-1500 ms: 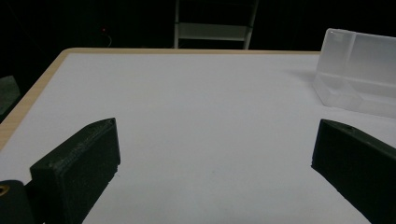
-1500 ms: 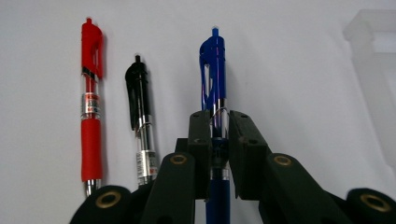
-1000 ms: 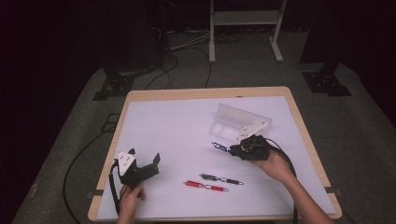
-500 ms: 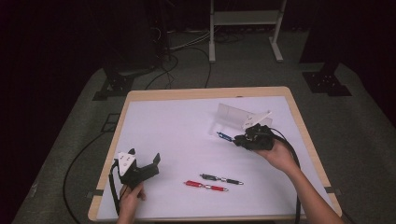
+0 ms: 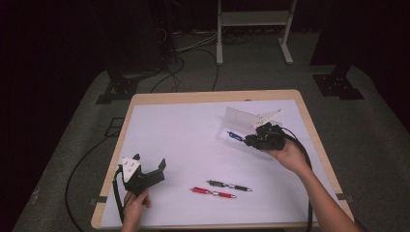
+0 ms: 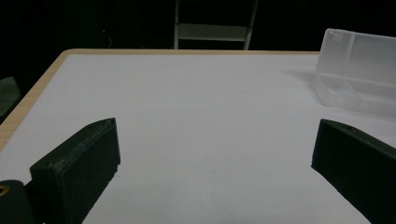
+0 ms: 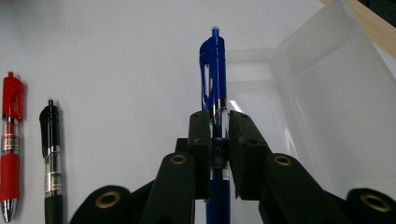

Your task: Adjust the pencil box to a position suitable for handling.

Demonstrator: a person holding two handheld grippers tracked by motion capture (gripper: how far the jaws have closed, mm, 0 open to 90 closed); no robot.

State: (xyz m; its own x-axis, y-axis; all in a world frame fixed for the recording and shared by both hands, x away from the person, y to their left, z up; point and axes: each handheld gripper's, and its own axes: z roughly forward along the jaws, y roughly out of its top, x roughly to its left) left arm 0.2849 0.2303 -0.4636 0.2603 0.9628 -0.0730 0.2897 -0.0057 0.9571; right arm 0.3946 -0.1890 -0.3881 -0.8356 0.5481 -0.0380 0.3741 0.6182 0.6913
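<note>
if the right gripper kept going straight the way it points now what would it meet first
Probably the clear plastic case. The right gripper is shut on a blue click pen whose tip leads, already reaching the case's open tray in the right gripper view. Depth is unclear, so the pen may pass above the tray's floor.

We see a white metal stand (image 5: 253, 26) on the grey floor (image 5: 77, 125) beyond the table, black cables (image 5: 189, 58) trailing beside it, and dark equipment bases (image 5: 118, 89) at either side

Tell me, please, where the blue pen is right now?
The blue pen is clamped in the right hand-held gripper, at the table's right side, beside the open clear case.
</note>
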